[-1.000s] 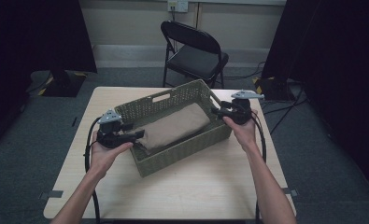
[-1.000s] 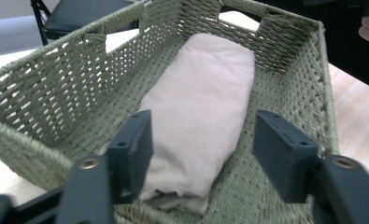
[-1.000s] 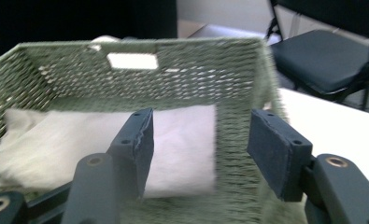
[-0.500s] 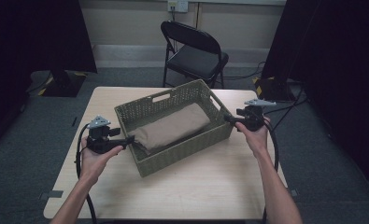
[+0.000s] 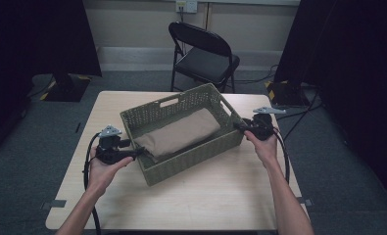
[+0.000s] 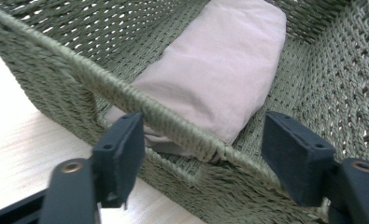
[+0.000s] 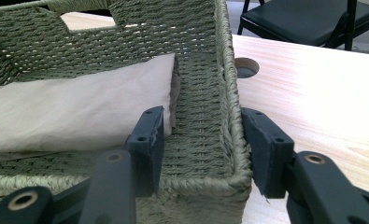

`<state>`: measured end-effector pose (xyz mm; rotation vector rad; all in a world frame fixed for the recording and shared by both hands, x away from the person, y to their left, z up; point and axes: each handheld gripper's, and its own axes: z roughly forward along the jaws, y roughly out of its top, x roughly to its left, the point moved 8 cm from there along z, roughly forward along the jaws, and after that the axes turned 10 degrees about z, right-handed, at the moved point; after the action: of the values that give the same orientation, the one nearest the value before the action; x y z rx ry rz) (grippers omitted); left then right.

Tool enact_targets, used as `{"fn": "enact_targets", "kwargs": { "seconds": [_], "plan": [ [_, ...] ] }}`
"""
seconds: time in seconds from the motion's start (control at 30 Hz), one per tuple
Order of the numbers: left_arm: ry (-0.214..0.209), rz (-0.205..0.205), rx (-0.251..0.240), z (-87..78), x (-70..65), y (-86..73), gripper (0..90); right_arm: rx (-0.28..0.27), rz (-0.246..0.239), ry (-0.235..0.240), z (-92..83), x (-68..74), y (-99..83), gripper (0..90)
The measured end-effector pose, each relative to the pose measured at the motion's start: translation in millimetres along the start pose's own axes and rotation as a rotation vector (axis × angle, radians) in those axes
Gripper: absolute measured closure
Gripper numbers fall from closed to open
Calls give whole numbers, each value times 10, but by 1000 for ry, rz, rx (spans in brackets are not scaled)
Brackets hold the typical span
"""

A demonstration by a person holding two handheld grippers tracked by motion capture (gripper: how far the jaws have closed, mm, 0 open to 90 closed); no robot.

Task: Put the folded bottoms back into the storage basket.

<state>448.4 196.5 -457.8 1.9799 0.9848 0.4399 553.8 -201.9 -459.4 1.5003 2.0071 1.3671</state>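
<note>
High view: you look forward and down on the worktop (image 5: 205, 196) from above your side | left gripper view: close at the basket (image 6: 182, 135) rim | right gripper view: close at its opposite end | all share basket and folded cloth (image 5: 179, 134).

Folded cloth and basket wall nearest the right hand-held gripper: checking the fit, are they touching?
Touching. The right gripper view shows the cloth pressed against the basket wall, no gap.

Green woven basket (image 5: 191, 156), beige folded cloth (image 5: 179, 134), pale wood table (image 5: 220, 196), black chair (image 5: 203, 54).
</note>
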Motion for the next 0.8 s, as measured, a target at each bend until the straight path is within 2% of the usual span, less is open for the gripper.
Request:
{"fn": "enact_targets", "kwargs": {
  "seconds": [0.3, 0.37, 0.43, 0.47, 0.8],
  "plan": [
    [41, 0, 9, 16, 52, 10, 355, 17, 3, 3, -44, 39, -43, 499],
    [59, -20, 10, 16, 84, 5, 378, 25, 10, 18, -58, 55, -64, 487],
    [47, -53, 11, 31, 108, -11, 371, 31, 23, 55, -78, 75, -98, 478],
    [38, -69, 11, 43, 116, -18, 371, 31, 23, 55, -78, 75, -98, 478],
    [60, -25, 36, 49, 172, 1, 401, 29, 15, 64, -155, 134, -160, 465]
  ]
}}
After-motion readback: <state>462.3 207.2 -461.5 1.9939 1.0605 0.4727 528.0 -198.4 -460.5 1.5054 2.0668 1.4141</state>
